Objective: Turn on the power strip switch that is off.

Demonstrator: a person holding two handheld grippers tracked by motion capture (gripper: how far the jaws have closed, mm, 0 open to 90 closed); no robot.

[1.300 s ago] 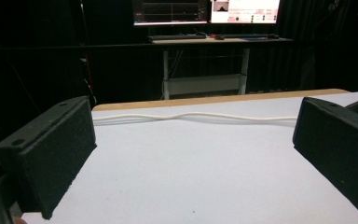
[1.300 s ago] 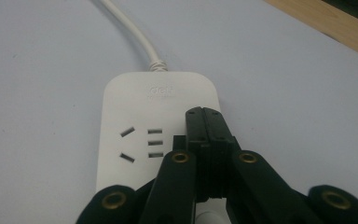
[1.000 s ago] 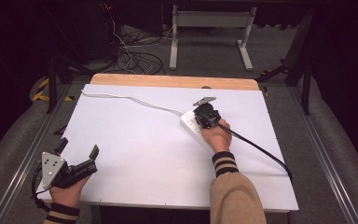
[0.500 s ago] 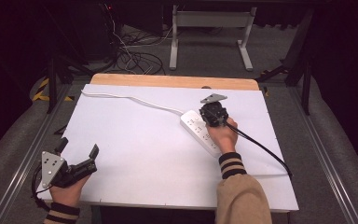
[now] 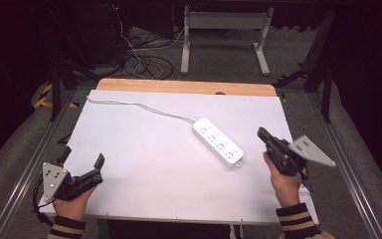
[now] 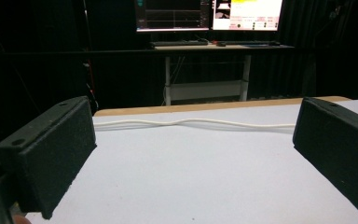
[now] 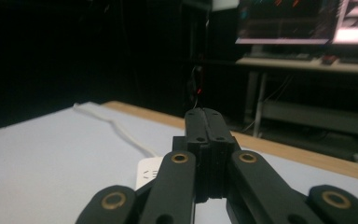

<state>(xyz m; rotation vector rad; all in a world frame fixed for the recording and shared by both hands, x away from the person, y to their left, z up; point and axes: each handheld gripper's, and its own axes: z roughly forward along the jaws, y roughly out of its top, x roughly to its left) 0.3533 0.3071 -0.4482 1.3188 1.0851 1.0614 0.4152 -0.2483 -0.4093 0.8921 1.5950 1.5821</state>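
power strip point(image 7: 145, 176) hidden behind closed jaws

Beyond the left jaws, past the far wooden edge point(image 6: 214, 105) of the white table point(image 5: 144, 159), a desk point(image 6: 214, 46) on pale metal legs carries two lit monitors point(image 6: 209, 14) and a keyboard point(image 6: 177, 44). The room around is dark, hung with black. Grey carpet floor point(image 5: 219, 64) lies behind the table, where loose cables point(image 5: 144, 62) tangle.
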